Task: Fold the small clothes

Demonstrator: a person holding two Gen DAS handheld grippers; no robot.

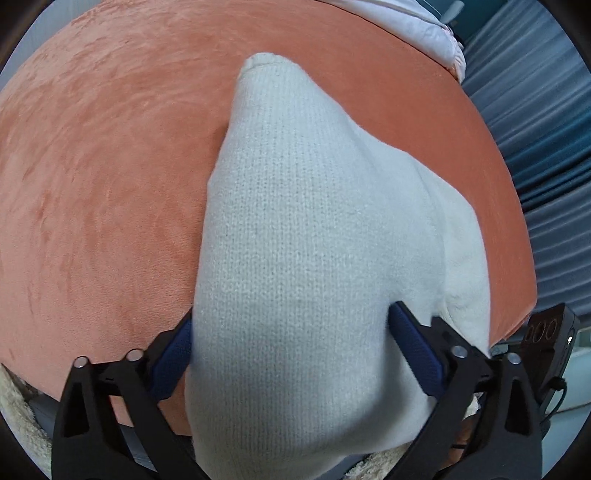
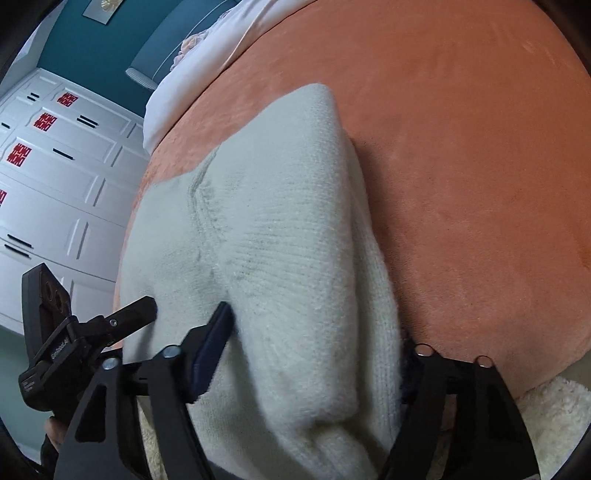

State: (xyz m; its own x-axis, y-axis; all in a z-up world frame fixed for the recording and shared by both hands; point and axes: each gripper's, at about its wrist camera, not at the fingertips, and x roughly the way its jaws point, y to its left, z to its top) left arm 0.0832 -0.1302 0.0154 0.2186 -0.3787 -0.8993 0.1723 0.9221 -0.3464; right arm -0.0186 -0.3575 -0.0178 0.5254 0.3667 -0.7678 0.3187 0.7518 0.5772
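A cream knitted garment lies on an orange velvet bedspread. My left gripper has its blue-padded fingers wide apart, with a bunched fold of the knit filling the gap between them. In the right wrist view the same garment is folded over itself, and my right gripper also has a thick fold of knit between its wide-set fingers; its right finger is mostly hidden by the cloth. The left gripper shows at the garment's left edge.
White bedding lies at the far end of the bed. Blue curtains hang to the right. White cabinet doors with red stickers stand to the left. A fluffy cream rug lies below the bed edge.
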